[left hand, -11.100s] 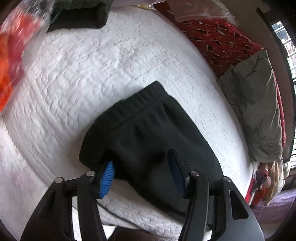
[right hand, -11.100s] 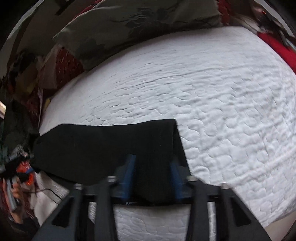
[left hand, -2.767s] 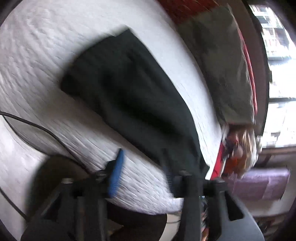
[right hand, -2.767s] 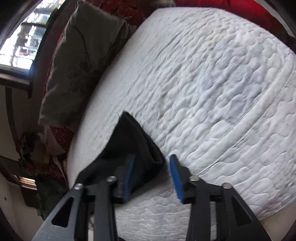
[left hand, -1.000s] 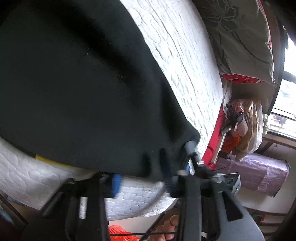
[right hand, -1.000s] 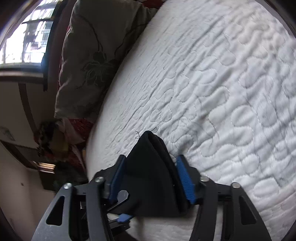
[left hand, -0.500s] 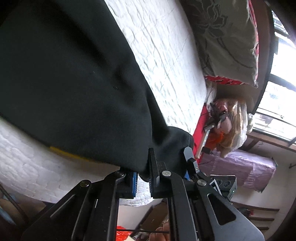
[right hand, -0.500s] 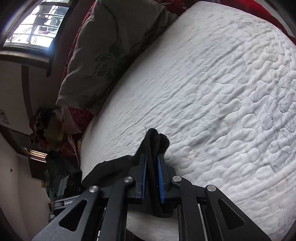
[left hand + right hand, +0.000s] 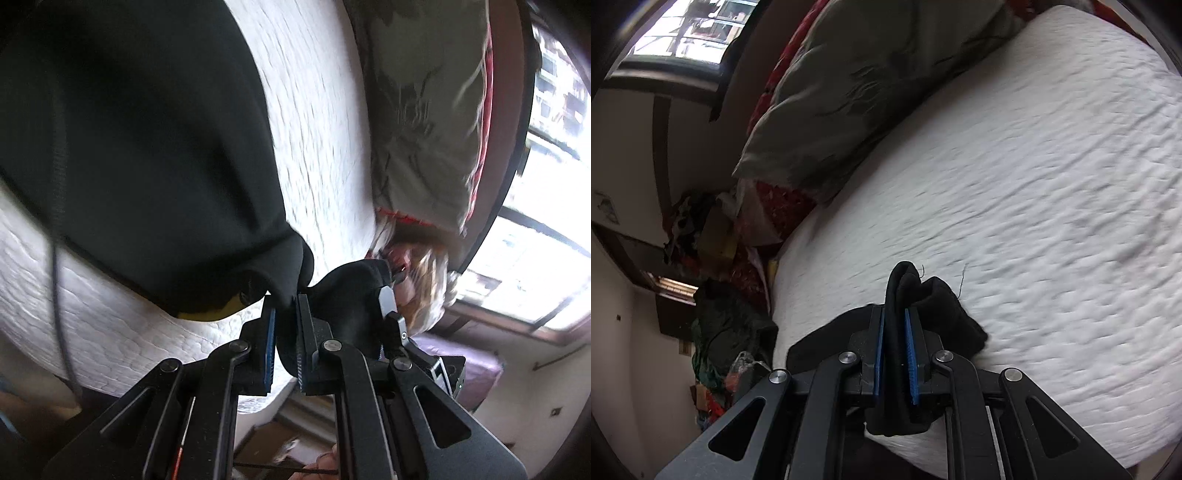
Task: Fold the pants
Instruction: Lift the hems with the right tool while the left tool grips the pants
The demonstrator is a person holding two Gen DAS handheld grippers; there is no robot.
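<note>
Both claws pinch the black pants [image 9: 140,147], stretched lengthwise along the mattress [image 9: 1034,184] edge.

Black pants [image 9: 140,147], bunched corners pinched, on bed

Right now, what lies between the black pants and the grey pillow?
Only bare white quilted mattress separates the pants from the pillow, in the right wrist view.

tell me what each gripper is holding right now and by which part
Both hold the black pants. The left gripper is shut on a bunched corner at their near edge; the right gripper is shut on a folded edge of the cloth.
</note>
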